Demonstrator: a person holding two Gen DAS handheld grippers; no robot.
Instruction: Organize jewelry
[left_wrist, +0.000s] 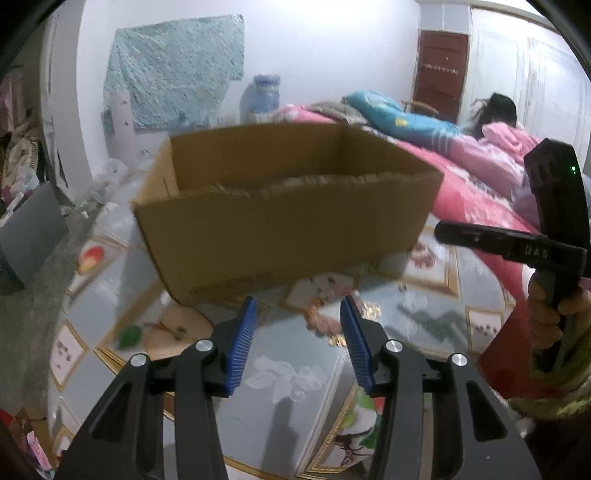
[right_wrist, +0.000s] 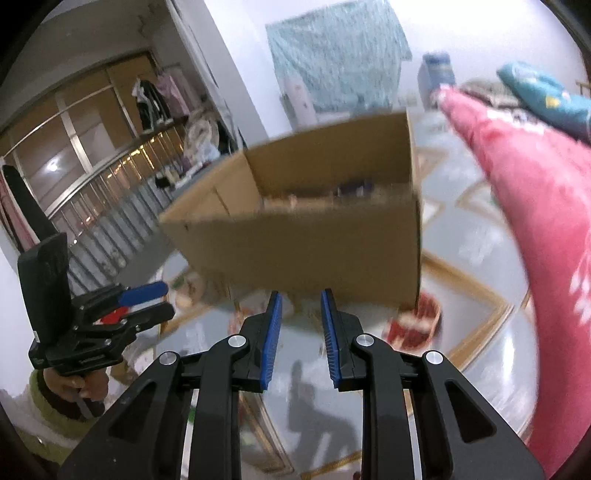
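An open cardboard box (left_wrist: 280, 229) (right_wrist: 306, 236) stands on a table (left_wrist: 266, 413) (right_wrist: 472, 332) under a glossy flowered cover. Blurred small items lie in the box. Gold jewelry (left_wrist: 371, 308) lies on the cover in front of the box, just right of my left gripper's right fingertip, with another gold piece (left_wrist: 338, 340) nearer. My left gripper (left_wrist: 299, 301) (right_wrist: 168, 301) hangs open over the cover before the box, nothing between its blue pads. My right gripper (right_wrist: 301, 295) (left_wrist: 443, 232) is narrowly open and empty, near the box's front wall.
A bed with a pink quilt (left_wrist: 480, 192) (right_wrist: 535, 206) borders the table on the right; a person (left_wrist: 498, 110) lies on it. A small green thing (left_wrist: 129, 336) lies at the table's left. A grey case (left_wrist: 29, 236) stands on the floor at left.
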